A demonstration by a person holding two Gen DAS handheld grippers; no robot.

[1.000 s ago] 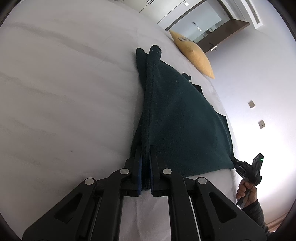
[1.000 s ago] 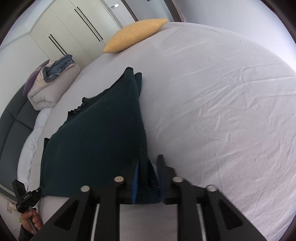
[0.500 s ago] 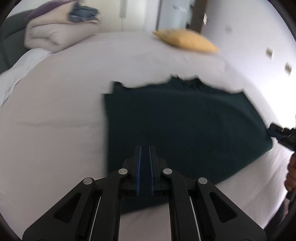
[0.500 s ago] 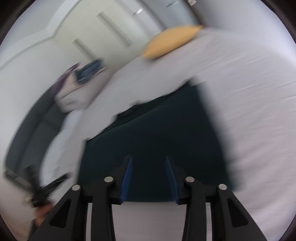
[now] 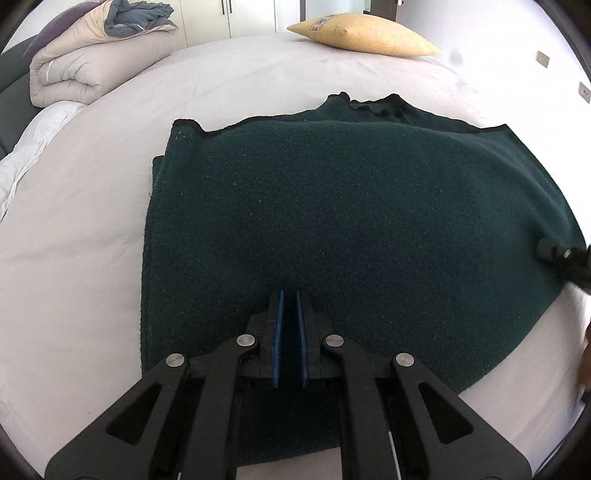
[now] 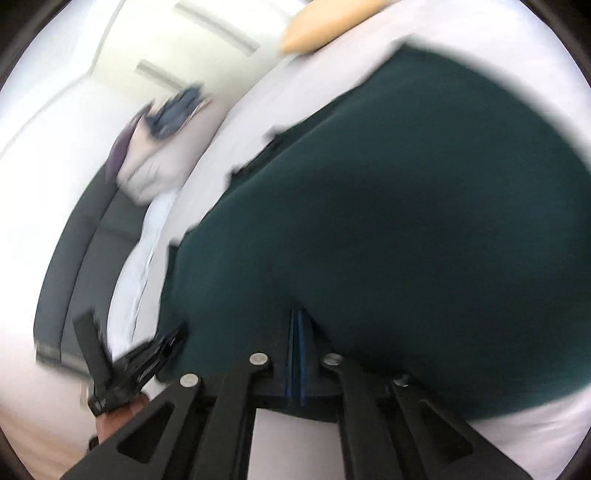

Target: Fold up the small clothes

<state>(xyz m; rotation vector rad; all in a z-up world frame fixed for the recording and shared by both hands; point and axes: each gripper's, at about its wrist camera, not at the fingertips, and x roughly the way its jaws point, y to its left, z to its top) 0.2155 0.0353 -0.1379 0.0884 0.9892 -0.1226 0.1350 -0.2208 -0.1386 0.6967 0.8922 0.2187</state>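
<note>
Dark green knit garment (image 5: 351, 229) lies folded flat on the bed (image 5: 92, 229), doubled over. Layered edges show along its left side, collar notch on the far edge. It takes up the middle of the left wrist view. Sheet is visible to the left, far side and near-right.

Left gripper (image 5: 289, 306) sits over the near edge of the garment, tips pointing down onto the fabric. Blue pads (image 5: 277, 343) are almost together, only a narrow slot between them. Dark fabric shows behind that slot, but I can't tell if any of it is pinched or just underneath. Reads as closed.

Right gripper (image 6: 296, 321) is at the garment's right edge. In the left wrist view its black tip (image 5: 561, 254) pokes in from the right border, touching or just over the cloth. Right wrist view is motion-blurred. Pads are pressed flat together with no gap, having just snapped closed. Nothing is visible between them. Tips sit against the green fabric, and the blur hides whether a fold is caught.

In the right wrist view the left gripper's body and the hand (image 6: 122, 413) holding it show at the near left.

Surroundings: yellow pillow (image 5: 362, 35) at the far side of the bed, rolled beige duvet (image 5: 85, 66) far left with blue-grey cloth on top, white wardrobe doors (image 5: 236, 14) behind.
</note>
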